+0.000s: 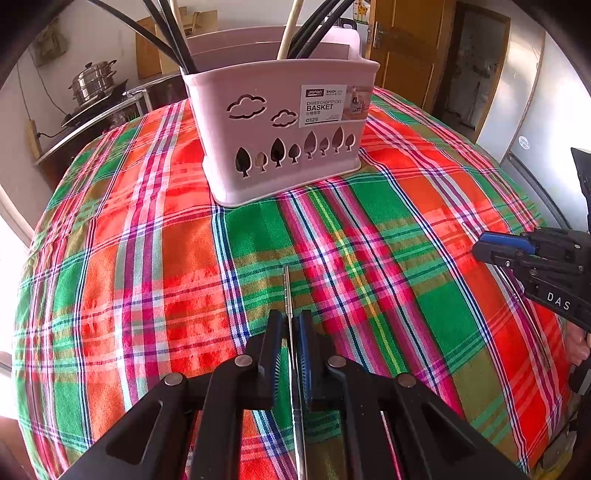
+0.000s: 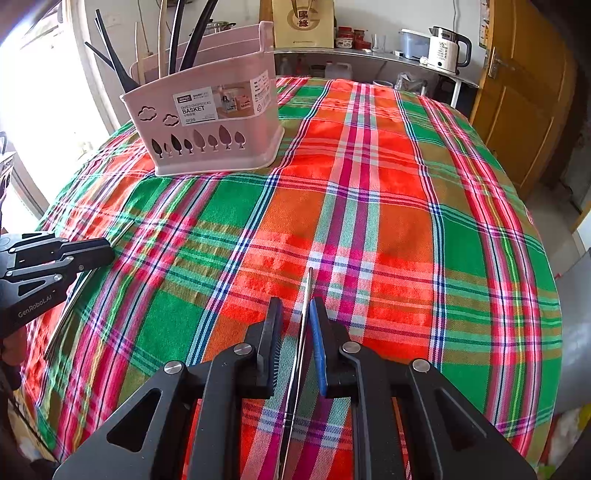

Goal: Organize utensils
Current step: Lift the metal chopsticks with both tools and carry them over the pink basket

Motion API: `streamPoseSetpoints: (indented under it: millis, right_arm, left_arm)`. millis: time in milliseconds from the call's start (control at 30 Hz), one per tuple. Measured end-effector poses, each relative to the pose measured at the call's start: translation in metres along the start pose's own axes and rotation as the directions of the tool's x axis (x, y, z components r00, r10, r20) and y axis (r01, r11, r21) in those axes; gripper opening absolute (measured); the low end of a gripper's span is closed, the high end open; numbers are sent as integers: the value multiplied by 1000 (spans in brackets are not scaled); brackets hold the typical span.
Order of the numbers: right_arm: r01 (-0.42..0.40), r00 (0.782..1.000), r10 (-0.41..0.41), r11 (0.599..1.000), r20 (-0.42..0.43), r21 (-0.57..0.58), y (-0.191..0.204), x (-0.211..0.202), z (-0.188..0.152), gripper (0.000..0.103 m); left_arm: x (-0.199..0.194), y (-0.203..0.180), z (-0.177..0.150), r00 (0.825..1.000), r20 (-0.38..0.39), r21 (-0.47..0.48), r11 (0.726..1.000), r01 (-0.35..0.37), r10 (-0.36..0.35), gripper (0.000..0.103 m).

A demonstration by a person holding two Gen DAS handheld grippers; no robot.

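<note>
A pink divided basket [image 1: 280, 122] [image 2: 207, 122] stands at the far side of the plaid tablecloth [image 1: 147, 258], with black and pale wooden sticks upright in it. My left gripper [image 1: 290, 315] is shut on a thin metal chopstick [image 1: 287, 288] whose tip points toward the basket. In the right wrist view that left gripper [image 2: 109, 249] shows at the left edge, its chopstick [image 2: 70, 310] trailing back. My right gripper [image 2: 295, 302] is shut on a second metal chopstick [image 2: 307, 291], which slants across its pads. From the left wrist view, the right gripper [image 1: 478, 247] is at the right edge.
A steel steamer pot [image 1: 94, 81] sits on a stove at the back left. A shelf behind the table carries a white kettle [image 2: 447, 50] and a paper bag [image 2: 303, 22]. A wooden door [image 2: 524, 92] stands at the right. The table's edges fall away on all sides.
</note>
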State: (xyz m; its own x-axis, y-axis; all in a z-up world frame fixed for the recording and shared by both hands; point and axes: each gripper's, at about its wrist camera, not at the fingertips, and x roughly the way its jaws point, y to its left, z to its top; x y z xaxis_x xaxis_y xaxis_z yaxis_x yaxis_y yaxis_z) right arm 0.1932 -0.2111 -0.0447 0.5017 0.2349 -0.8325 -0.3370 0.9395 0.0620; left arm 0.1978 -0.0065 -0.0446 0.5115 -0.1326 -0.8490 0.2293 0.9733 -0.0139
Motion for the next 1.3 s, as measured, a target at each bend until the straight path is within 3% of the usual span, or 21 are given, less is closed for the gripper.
streamPoseSetpoints:
  millis: [100, 333, 633, 967, 1133, 1300]
  right_arm:
    - [0, 1000, 0, 1000, -10, -3, 1, 2, 3, 5]
    - [-59, 998, 58, 998, 24, 18, 3, -9, 6, 4]
    - [-104, 982, 101, 994, 160, 13, 7, -51, 22, 4]
    - [-127, 940, 122, 992, 319, -5, 12, -107, 40, 4]
    - [-132, 922, 129, 991, 365, -16, 15, -126, 41, 4]
    - [-137, 920, 135, 990, 368, -19, 16, -128, 37, 4]
  left_arm:
    - [1, -2, 2, 1000, -3, 10, 1000, -7, 7, 8]
    - [-3, 7, 7, 1000, -10, -34, 999, 29, -29, 4]
    - [-49, 16, 25, 994, 103, -53, 997, 54, -48, 4]
    - [-118, 14, 44, 963, 261, -24, 996, 82, -73, 4]
    - [-135, 14, 44, 952, 293, -20, 995, 93, -83, 4]
    - [-137, 16, 36, 952, 291, -29, 994, 105, -92, 4]
